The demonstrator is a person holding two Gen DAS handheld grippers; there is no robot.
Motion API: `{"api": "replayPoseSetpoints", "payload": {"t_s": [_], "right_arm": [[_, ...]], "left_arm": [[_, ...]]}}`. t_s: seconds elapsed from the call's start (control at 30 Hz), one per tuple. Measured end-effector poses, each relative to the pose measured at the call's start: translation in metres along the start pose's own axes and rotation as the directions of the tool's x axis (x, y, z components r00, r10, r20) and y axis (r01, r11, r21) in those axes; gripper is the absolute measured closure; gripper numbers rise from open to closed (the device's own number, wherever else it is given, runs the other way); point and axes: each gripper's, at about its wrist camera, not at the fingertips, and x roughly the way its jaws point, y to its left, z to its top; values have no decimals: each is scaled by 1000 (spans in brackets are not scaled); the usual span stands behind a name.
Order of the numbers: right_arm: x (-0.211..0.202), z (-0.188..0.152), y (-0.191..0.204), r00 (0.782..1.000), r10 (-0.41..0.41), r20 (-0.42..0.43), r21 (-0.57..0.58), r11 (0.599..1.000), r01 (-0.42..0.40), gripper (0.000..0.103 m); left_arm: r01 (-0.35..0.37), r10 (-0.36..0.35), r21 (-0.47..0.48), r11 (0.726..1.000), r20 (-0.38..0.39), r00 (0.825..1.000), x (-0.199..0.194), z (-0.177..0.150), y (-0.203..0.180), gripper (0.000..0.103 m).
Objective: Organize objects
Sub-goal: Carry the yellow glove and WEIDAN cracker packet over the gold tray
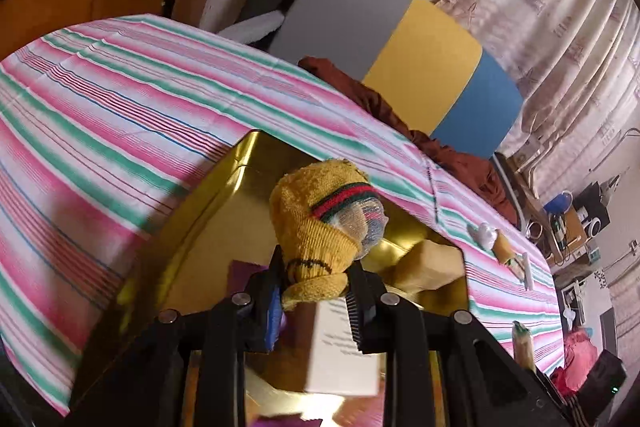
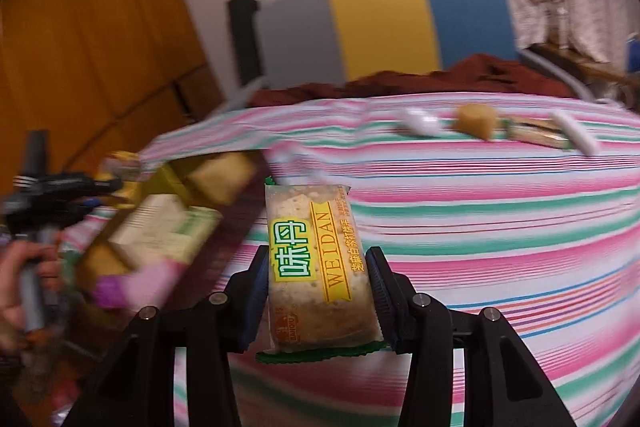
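The left gripper [image 1: 314, 291] points downward over the near left side, jaws clamped tight. The right gripper [image 2: 320, 291] tilts downward, jaws partly closed, gripping.

Warm, yellowish indoor light all round, fairly dim. In the left wrist view the gold tin [image 1: 224, 227] throws back bright glare off its inner wall, and a soft shadow lies on the striped cloth [image 1: 120, 99] at nine o'clock of the tin. The rolled sock [image 1: 320, 223] is sharp; the white card [image 1: 344, 347] below it smears. In the right wrist view the cracker packet [image 2: 316, 267] reads crisp, but the tin [image 2: 168, 219] at nine o'clock is badly streaked with motion blur, and so are the small things along the cloth's far edge at one o'clock. Both pictures bulge like a fishbowl, stripes curving, corners vignetted black.
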Motion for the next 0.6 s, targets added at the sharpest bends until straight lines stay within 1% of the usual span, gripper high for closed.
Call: {"api": "replayPoseSetpoints", "payload": {"t_s": [0.1, 0.17, 0.23, 0.27, 0.3, 0.33, 0.4, 0.47, 0.53, 0.6], "right_arm": [[10, 3, 26, 995, 96, -40, 58, 994, -93, 55], [19, 3, 39, 985, 156, -70, 117, 982, -147, 55], [28, 2, 52, 976, 200, -89, 163, 969, -184, 55], [32, 2, 57, 971, 218, -98, 180, 963, -199, 55], [36, 1, 62, 968, 230, -105, 192, 959, -207, 55], [41, 0, 68, 963, 246, -113, 207, 953, -219, 55], [46, 0, 73, 957, 262, -120, 229, 946, -230, 55], [49, 1, 78, 955, 268, -125, 245, 941, -232, 55], [53, 3, 79, 957, 261, -127, 246, 943, -225, 55], [57, 3, 80, 961, 247, -127, 243, 947, -212, 55]], "left_arm": [[-21, 21, 2, 1000, -36, 999, 13, 10, 9, 77], [-49, 49, 0, 999, -46, 998, 20, 14, 13, 77], [-46, 45, -8, 999, -74, 996, 29, 19, 19, 76], [-46, 45, -17, 999, -84, 996, 34, 21, 21, 74], [-48, 46, -18, 999, -91, 995, 37, 23, 21, 70], [-49, 47, -19, 999, -104, 993, 42, 25, 23, 68], [-65, 61, -32, 997, -129, 990, 48, 25, 25, 60], [-70, 63, -49, 996, -138, 989, 48, 24, 27, 55], [-56, 48, -70, 996, -114, 992, 39, 21, 30, 55], [-41, 36, -85, 996, -66, 997, 25, 15, 30, 52]]}}
